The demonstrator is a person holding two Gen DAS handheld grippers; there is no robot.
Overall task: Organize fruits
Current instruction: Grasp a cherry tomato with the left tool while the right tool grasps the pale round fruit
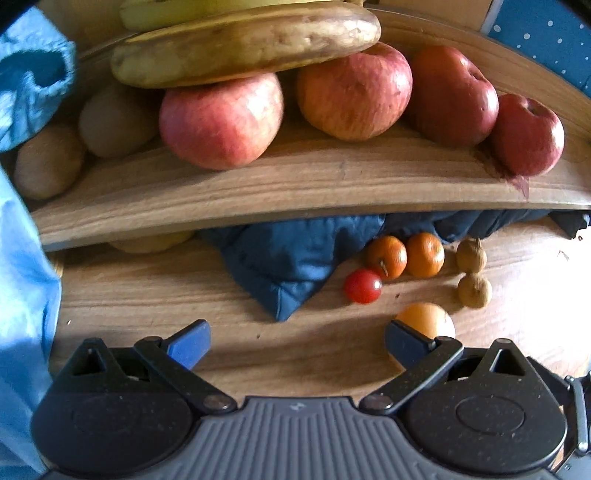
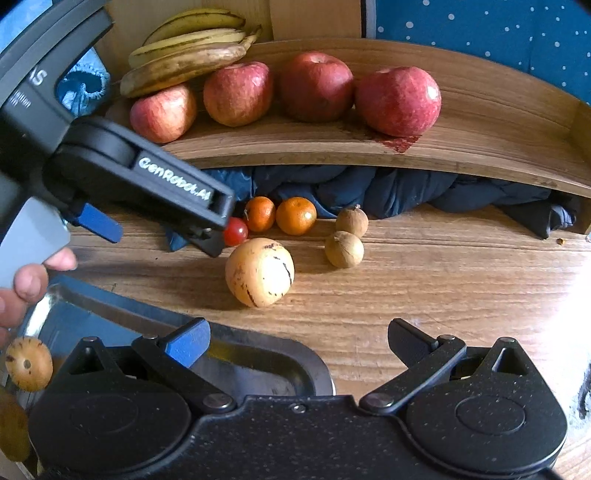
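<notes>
jaws standing wide apart and empty on both grippers — left gripper [image 1: 297, 341] hovering over the wooden table [image 1: 147, 295], its right finger just beside the yellow fruit [image 1: 426, 319]; right gripper [image 2: 297, 341] hanging above the metal tray [image 2: 258, 354]. four apples [image 2: 316, 86] sitting on the shelf [image 2: 480, 122] — bananas [image 2: 184, 55] resting at their left.

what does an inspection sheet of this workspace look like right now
surface: wooden table, raised wooden shelf behind.
job's things: four apples and bananas on shelf; yellow pear, two tangerines, cherry tomato, two brown fruits on table; metal tray near edge.
clutter: dark blue cloth under shelf.
grippers: left gripper open, empty; right gripper open, empty.
cables: nothing seen.
surroundings: blue dotted fabric behind shelf.
</notes>
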